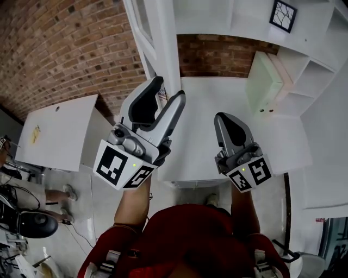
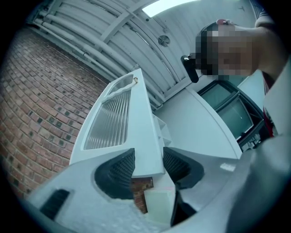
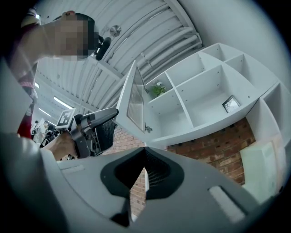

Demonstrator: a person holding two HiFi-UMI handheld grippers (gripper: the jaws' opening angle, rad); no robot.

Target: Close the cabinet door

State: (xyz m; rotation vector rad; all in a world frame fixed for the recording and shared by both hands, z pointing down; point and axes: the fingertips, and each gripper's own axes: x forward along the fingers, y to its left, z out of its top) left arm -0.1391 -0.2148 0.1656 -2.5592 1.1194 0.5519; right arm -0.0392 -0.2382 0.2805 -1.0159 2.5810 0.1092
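The white cabinet door (image 1: 165,46) with a ribbed glass pane (image 2: 107,122) stands swung open from the shelf unit (image 3: 200,95). My left gripper (image 1: 169,89) has one jaw on each side of the door's lower free edge (image 2: 146,157), and both pads touch it. From the right gripper view, that left gripper (image 3: 97,125) sits at the door's (image 3: 132,98) bottom corner. My right gripper (image 1: 222,117) hangs to the right of the door over the white counter (image 1: 217,136), jaws together and holding nothing (image 3: 144,150).
Inside the cabinet are a framed picture (image 1: 283,14) and a small plant (image 3: 157,88). A pale green panel (image 1: 265,81) leans at the counter's right end. Brick wall (image 1: 65,49) runs behind, and a white table (image 1: 60,133) stands to the left.
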